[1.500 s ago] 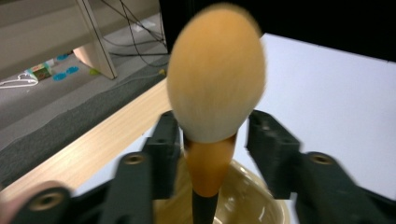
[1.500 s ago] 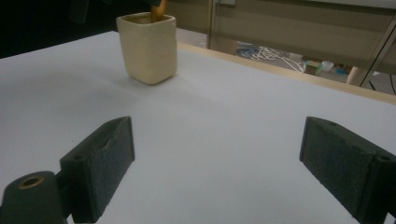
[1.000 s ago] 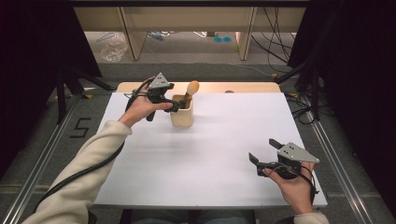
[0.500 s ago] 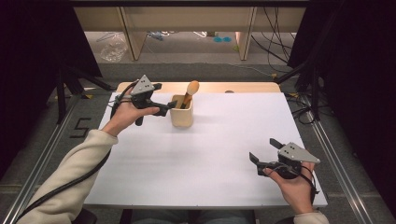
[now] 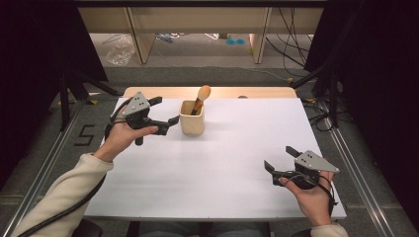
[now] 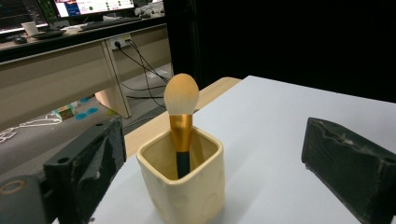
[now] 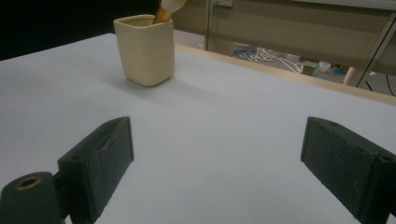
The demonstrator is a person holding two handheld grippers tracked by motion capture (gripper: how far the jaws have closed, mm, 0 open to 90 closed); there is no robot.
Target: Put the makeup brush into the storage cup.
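Note:
A cream square cup [image 5: 191,118] stands at the back of the white table [image 5: 217,173], left of centre. A makeup brush [image 5: 201,96] with a gold ferrule and a pale tuft stands in it, leaning to the far right. My left gripper [image 5: 167,109] is open just left of the cup, and its jaws frame the cup [image 6: 184,182] and brush [image 6: 180,100] without touching them. My right gripper [image 5: 277,158] is open near the front right corner, low over bare table, and points at the distant cup [image 7: 145,49].
A wooden strip [image 5: 232,92] runs along the table's far edge. Beyond it are floor, desk legs [image 5: 259,34] and cables. Metal rails [image 5: 353,168] flank the table, with dark curtains on both sides.
My left gripper has drawn back to the left, away from the cup. The brush stays standing in the cup. The right gripper has not moved.

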